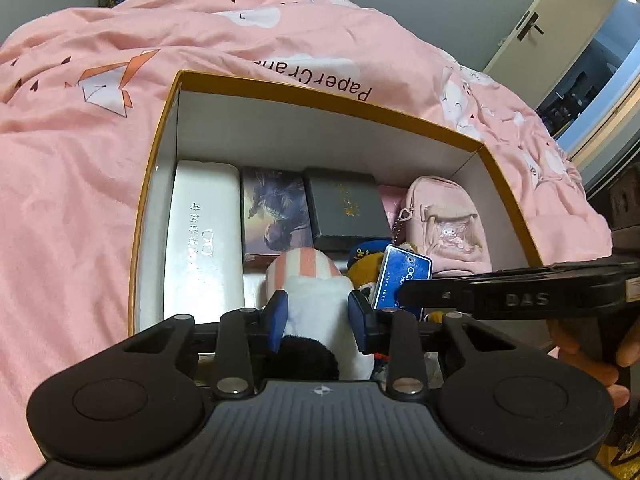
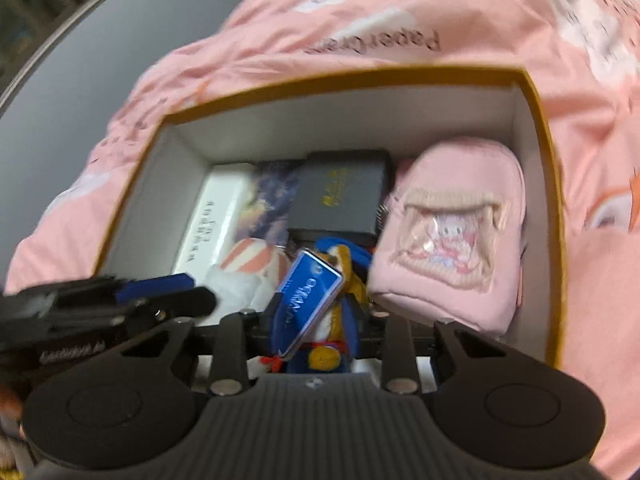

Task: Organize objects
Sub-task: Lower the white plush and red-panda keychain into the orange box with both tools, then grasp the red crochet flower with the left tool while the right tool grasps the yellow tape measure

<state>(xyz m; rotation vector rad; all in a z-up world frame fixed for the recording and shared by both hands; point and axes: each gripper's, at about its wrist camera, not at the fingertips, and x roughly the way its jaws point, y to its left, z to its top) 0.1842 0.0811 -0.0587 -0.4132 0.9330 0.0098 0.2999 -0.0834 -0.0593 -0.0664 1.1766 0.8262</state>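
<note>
Plush, white with a pink-striped top: we record this soft toy (image 1: 316,300) between the blue pads of the left gripper (image 1: 318,316), whose fingers are closed on its sides, low over the near end of the box (image 1: 320,92). Just to its right we list a bear plush (image 2: 340,320) in blue uniform with a blue hang tag (image 2: 310,300), clamped between the fingers of the right gripper (image 2: 316,332). The two toys sit side by side, nearly touching; each gripper's black frame reaches into the other's view, crowding the near edge of the box.

Container: we note an open cardboard box with an orange rim and white inner walls, resting on a pink bedspread (image 1: 80,200) printed with paper cranes.

Contents, left to right along the far end:
- a long white case (image 1: 204,236) against the left wall;
- an illustrated flat box (image 1: 276,212) beside it;
- a dark grey box (image 1: 348,208) with gold lettering, overlapping the illustrated one;
- a pink mini backpack (image 2: 452,232) with a clear front pocket, against the right wall.

Beyond the bed we see a white door (image 1: 556,20) at upper right of the left wrist view.
</note>
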